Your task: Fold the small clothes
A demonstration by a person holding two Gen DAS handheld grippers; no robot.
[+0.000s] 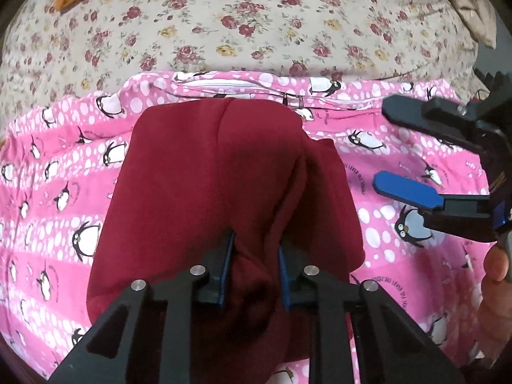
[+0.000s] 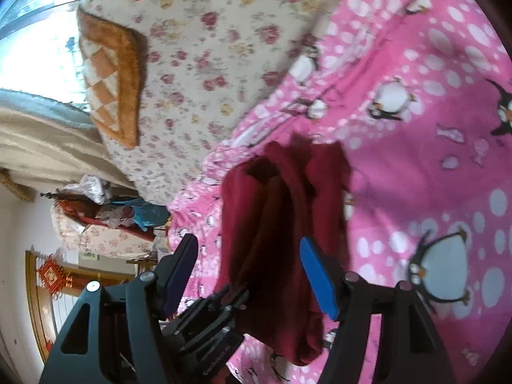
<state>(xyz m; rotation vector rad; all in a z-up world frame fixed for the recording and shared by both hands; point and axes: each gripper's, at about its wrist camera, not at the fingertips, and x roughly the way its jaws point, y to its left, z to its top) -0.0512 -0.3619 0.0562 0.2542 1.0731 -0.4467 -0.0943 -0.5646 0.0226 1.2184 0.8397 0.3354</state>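
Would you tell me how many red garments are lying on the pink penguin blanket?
1: the dark red garment lies mid-blanket, its near edge pinched in the left gripper. Others may be hidden beneath it.

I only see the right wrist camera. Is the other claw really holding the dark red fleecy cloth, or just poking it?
Observer: It is holding it. In the left wrist view the left claw is shut on a bunched ridge of the dark red fleecy cloth.
Operator: Is my claw touching the cloth?
Observer: No. Seen from there, the right claw is open and sits off the cloth's right side, over the pink penguin-print cover. Nothing is between its fingers.
Operator: Anything else I'm missing?
Observer: A thumb shows at the right edge, just below the right claw.
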